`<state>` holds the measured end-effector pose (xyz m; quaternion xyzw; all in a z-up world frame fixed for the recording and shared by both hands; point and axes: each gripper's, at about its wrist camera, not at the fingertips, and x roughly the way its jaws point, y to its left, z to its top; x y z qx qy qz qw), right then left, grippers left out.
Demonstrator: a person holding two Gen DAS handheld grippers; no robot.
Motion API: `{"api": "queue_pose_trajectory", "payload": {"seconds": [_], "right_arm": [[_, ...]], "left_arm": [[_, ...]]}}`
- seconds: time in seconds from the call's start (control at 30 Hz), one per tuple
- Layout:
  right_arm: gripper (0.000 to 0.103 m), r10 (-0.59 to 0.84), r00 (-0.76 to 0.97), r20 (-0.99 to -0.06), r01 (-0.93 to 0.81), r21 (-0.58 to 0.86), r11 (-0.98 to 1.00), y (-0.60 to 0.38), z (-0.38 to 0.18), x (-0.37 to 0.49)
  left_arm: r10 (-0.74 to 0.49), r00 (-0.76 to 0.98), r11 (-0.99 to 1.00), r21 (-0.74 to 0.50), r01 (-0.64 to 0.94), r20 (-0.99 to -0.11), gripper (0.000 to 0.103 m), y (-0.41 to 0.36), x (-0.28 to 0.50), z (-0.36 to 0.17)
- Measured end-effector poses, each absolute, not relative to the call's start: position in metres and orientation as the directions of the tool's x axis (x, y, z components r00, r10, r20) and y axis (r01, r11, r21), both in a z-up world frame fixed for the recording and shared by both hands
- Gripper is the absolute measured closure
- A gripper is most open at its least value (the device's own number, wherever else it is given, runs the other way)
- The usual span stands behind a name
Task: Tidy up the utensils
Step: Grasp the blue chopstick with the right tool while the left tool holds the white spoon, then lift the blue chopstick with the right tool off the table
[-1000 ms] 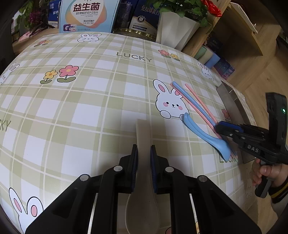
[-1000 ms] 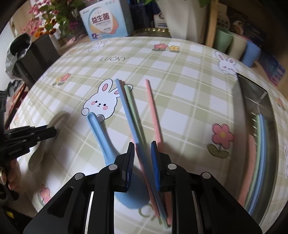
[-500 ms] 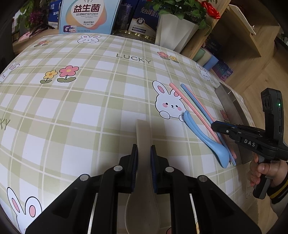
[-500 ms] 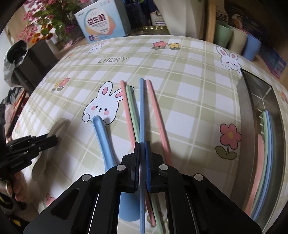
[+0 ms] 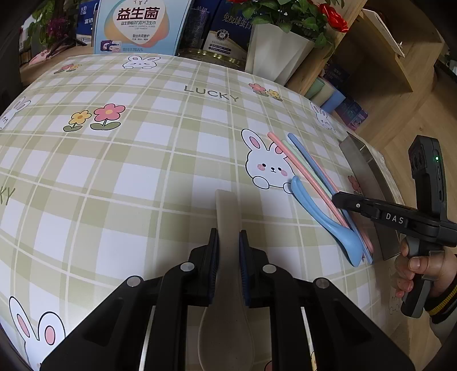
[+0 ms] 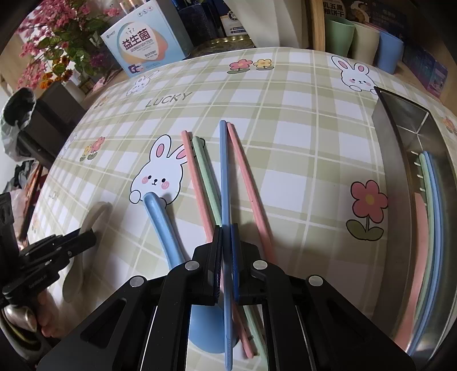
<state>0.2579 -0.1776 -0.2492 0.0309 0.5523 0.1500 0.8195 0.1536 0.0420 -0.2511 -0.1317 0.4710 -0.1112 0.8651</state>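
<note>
My left gripper is shut on the handle of a beige spoon, whose bowl lies under the fingers on the checked tablecloth. My right gripper is shut on a blue chopstick that points straight away from it. Beside that chopstick lie two pink chopsticks, a green chopstick and a blue spoon. In the left wrist view the right gripper hovers over this group near the blue spoon. At the right stands a metal tray holding pink, green and blue chopsticks.
Along the table's far edge stand a printed box, a white planter and pastel cups. The metal tray sits close to the table's right edge. A person's hand grips the right tool's handle.
The right gripper's jaws closed onto the blue chopstick, which swung away from the green one to point straight ahead. The left gripper and beige spoon stayed put.
</note>
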Motion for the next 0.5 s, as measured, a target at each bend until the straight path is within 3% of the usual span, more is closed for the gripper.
{"api": "queue_pose_trajectory", "payload": {"seconds": [0.5], "right_arm": [[0.097,0.294,0.419,-0.859,-0.194,0.231,0.953,-0.177,-0.24,0.238]], "left_arm": [[-0.324,0.53,0.937,-0.344,0.065,-0.783,0.089,0.044,0.155,-0.252]]}}
